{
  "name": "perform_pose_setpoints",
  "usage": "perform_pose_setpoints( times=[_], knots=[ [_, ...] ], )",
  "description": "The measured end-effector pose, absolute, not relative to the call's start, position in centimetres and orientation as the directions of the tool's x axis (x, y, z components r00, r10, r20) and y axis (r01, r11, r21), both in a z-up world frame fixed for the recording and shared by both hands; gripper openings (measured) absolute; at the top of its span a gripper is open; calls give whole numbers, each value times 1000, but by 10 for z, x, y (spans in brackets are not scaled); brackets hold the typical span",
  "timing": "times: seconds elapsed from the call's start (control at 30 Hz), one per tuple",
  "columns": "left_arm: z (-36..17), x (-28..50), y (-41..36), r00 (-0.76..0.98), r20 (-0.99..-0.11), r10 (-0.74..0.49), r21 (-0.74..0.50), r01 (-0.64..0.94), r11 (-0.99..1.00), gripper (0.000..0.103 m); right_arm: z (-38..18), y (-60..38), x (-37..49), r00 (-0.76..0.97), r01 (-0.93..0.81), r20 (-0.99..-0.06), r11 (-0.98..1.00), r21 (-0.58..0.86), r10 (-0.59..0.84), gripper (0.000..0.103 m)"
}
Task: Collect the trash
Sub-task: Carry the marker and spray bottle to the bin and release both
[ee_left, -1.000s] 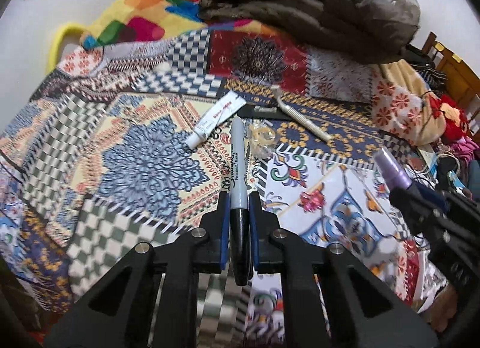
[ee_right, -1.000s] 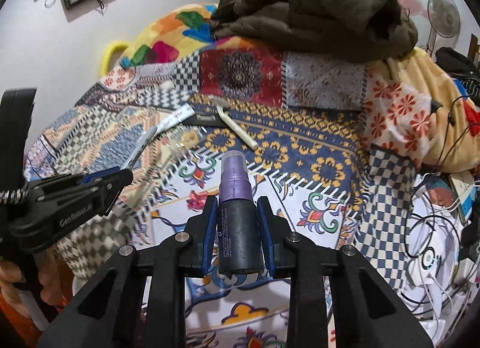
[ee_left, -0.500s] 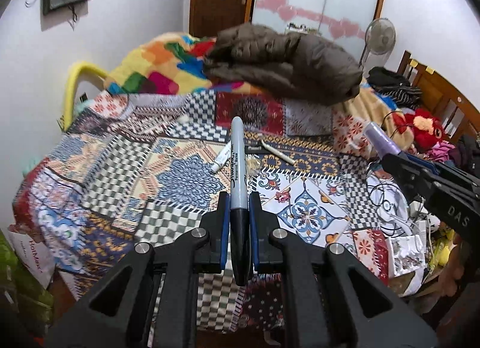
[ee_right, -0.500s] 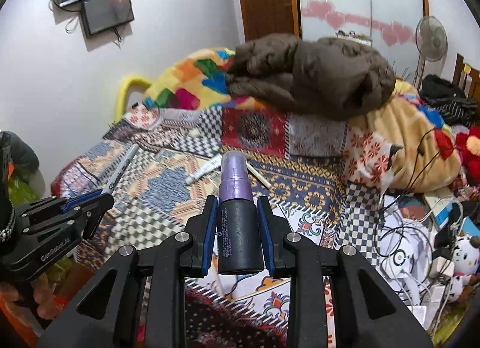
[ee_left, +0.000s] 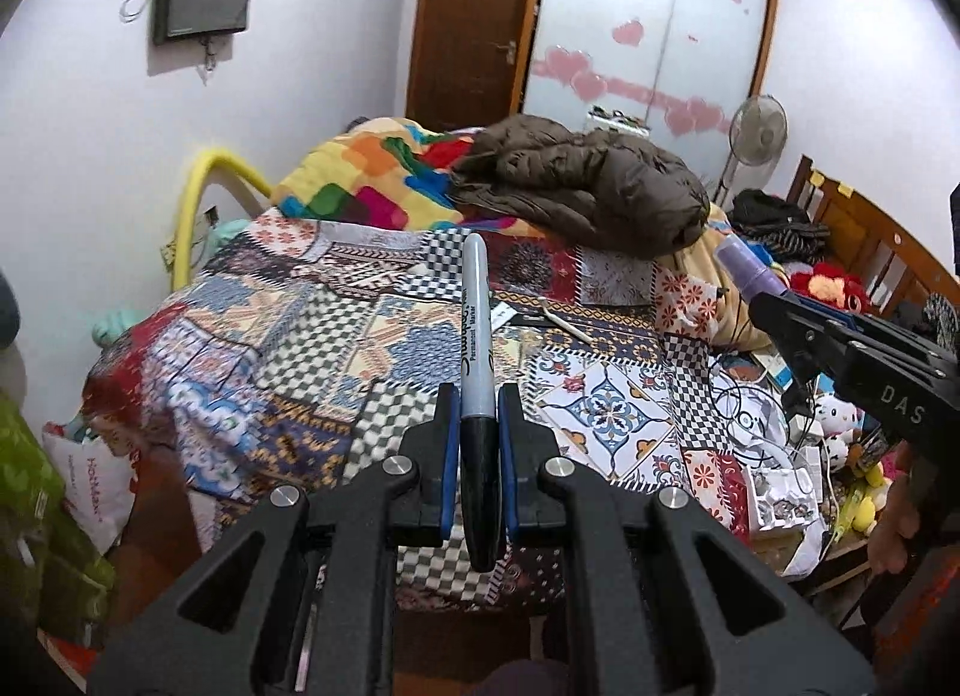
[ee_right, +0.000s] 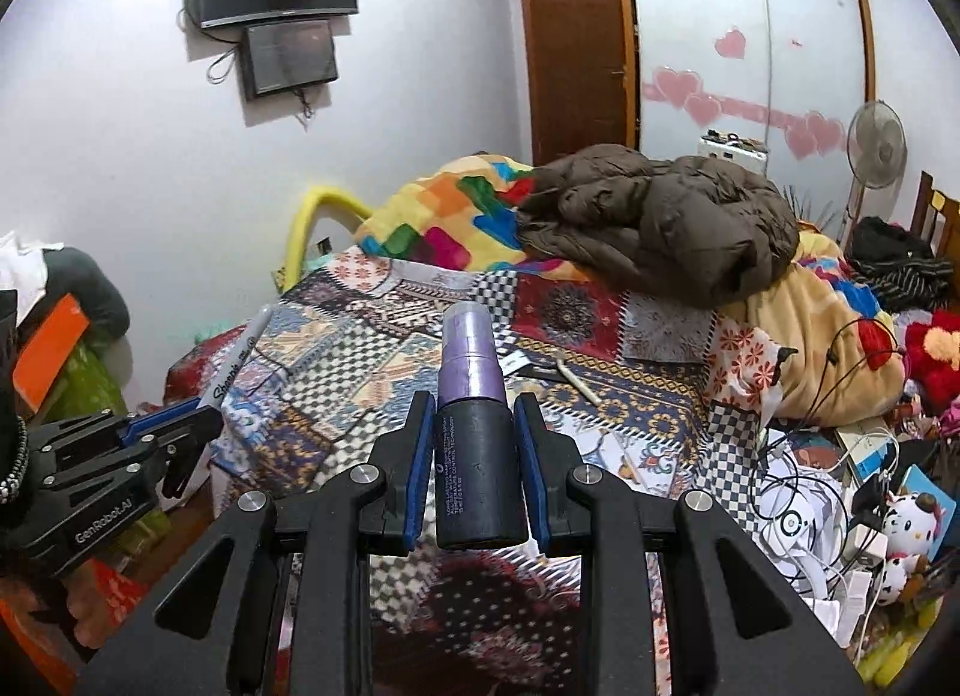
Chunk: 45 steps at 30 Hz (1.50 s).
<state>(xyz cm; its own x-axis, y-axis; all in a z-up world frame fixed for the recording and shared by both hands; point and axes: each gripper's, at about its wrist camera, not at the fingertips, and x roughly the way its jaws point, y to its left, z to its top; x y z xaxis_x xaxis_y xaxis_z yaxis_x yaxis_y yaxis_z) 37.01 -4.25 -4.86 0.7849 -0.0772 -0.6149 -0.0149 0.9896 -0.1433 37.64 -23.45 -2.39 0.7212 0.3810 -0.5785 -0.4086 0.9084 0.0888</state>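
the left hand-held gripper [ee_left: 478, 444] is clamped on a black and grey marker [ee_left: 477, 348], which stands up between the blue pads and points away over the bed. the pads press only the lower, dark part of it, so most of the pen sticks out free above them. the right hand-held gripper [ee_right: 474, 450] is clamped on a small spray bottle [ee_right: 474, 438] with a dark body and a purple cap; the pads [ee_right: 415, 468] hold the dark body on both sides. both grippers are held in the air in front of the bed [ee_left: 288, 336], apart from it, and near to each other.

on the patchwork cover some small things lie far from the grippers: a thin white stick [ee_left: 564, 322] and a white tube [ee_right: 515, 361] partly hidden behind the held things. a brown jacket [ee_left: 588, 192] is piled at the far end. i see no trash bin in these views, so i think the two things must be carried somewhere.

the risk, i think, is the marker: it is round and smooth, held near one end, so a fast swing can make it turn or slide out. the bottle is also round and may slip down if the grip gets loose. the floor at the right is full of cables [ee_right: 804, 480], where a dropped thing gets lost easily.
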Motion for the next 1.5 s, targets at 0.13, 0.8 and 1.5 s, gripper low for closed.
perform_pose_setpoints(
  times=[0.13, 0.8, 1.5],
  knots=[
    [-46, 342, -23, 792, -608, -59, -153, -44, 987, 11, -21, -219, 359, 714, -434, -576, 897, 84, 399, 25],
    [-81, 224, 104, 740, -663, 118, -126, -266, 956, 11, -50, -80, 283, 548, -662, -624, 745, 84, 557, 24],
    [-215, 212, 194, 515, -855, 63, -168, -391, 905, 11, -178, 34, 273, 208, -757, -852, 630, 172, 481, 25]
  ],
)
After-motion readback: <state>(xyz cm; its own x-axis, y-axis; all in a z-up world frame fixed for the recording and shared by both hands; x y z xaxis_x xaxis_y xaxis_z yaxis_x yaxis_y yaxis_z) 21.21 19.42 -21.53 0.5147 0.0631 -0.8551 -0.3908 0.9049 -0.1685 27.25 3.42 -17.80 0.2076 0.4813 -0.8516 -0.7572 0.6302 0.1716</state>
